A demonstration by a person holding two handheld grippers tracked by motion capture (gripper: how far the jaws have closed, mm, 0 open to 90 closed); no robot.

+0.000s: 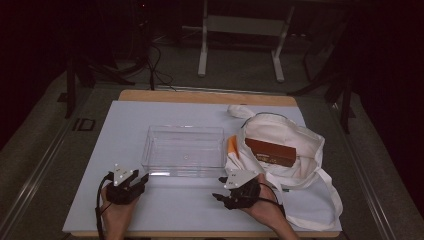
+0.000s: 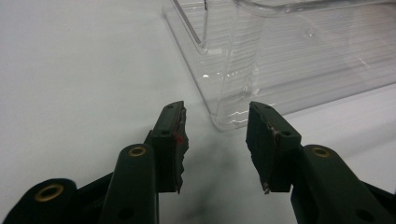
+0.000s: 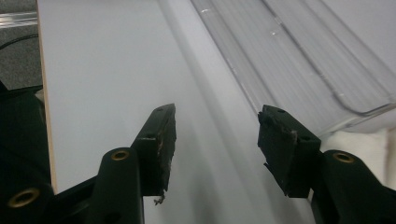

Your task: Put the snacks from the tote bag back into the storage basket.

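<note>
A clear plastic bin (image 1: 183, 149) stands in the middle of the white table top (image 1: 115, 130); nothing shows inside it. My left gripper (image 1: 142, 179) rests in a hand by the bin's near left corner, and in the left gripper view its jaws (image 2: 215, 140) stand open, with nothing between them, just short of that corner (image 2: 224, 93). My right gripper (image 1: 218, 187) is held by the bin's near right corner and points left. The right gripper (image 3: 215, 140) is open with nothing between its jaws, the bin's wall (image 3: 299, 51) running past on the right.
A white tote bag (image 1: 300, 150) lies open on the right side of the table, with a brown box (image 1: 270, 152) in its mouth and an orange item (image 1: 233, 146) at its left edge. Metal stand legs (image 1: 240, 45) rise behind the table.
</note>
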